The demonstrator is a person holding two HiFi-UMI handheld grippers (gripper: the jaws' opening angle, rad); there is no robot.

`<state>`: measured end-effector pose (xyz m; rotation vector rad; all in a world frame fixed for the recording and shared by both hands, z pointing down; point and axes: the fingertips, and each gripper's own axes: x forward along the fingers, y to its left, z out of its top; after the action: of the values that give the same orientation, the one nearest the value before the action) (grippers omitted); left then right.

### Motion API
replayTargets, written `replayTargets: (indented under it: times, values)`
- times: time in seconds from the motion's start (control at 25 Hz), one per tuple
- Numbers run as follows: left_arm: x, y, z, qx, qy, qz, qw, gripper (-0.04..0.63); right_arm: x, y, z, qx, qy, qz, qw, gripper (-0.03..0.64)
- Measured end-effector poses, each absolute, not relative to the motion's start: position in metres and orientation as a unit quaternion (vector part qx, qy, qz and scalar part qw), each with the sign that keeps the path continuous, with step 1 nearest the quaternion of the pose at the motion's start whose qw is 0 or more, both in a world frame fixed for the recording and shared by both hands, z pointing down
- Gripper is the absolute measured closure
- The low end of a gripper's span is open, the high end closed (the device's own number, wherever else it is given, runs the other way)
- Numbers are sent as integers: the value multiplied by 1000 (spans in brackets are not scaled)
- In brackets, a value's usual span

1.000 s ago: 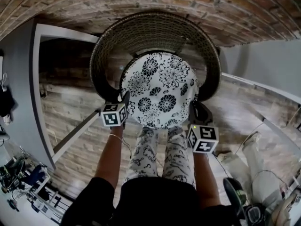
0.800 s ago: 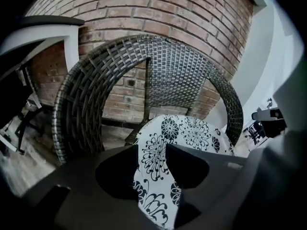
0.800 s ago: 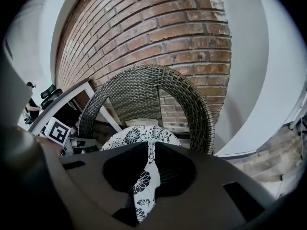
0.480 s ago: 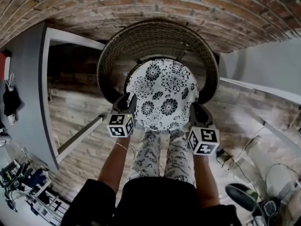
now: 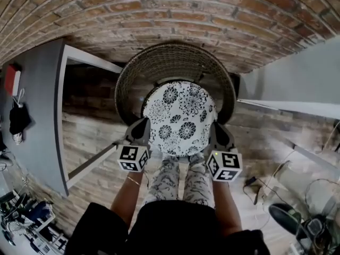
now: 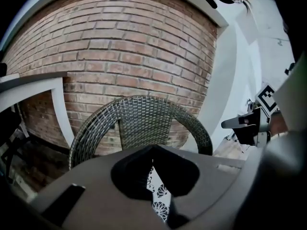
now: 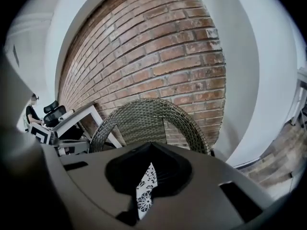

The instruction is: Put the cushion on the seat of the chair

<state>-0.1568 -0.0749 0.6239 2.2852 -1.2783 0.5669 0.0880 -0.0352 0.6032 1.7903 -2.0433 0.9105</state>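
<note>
The round floral cushion (image 5: 180,117) hung in the air, held at two spots on its near edge and spread over the hollow of the wicker chair (image 5: 175,57). In the head view it covered the seat entirely, so whether its far edge touched the seat could not be told. The left tool (image 5: 139,136) had its jaws pinched fully together on the cushion's left near edge, a strip of flowered fabric nipped between them in its own view. The right tool (image 5: 218,138) was likewise clamped on the right near edge, with a fold of the same print caught in its jaws. Both tools pointed forward and down toward the chair, which stood against a brick wall (image 5: 170,9) on a plank floor (image 5: 90,132). A grey counter (image 5: 32,105) lay well off to the left, and the person's patterned trouser legs (image 5: 183,177) showed just below the cushion. The step in hand looked like the carry to the seat. To do it well, the two tools should probably be held level with each other so the cushion does not sag, then bring it in over the front of the seat, centre it inside the curved back and lower it flat. The grips should be let go only once the cushion lies on the seat — both together, so it does not slide off.
</note>
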Motion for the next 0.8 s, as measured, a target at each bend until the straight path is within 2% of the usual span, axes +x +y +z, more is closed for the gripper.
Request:
replayTargets:
  times: [0.48,0.8]
  values:
    - [-116,-66,515,882,-401,168,184,592,89,-31,512,623,-724,281,94,617]
    - [-122,-68,463,890,-402,161,143,592,85,-37,458,616,-743,251,71,618]
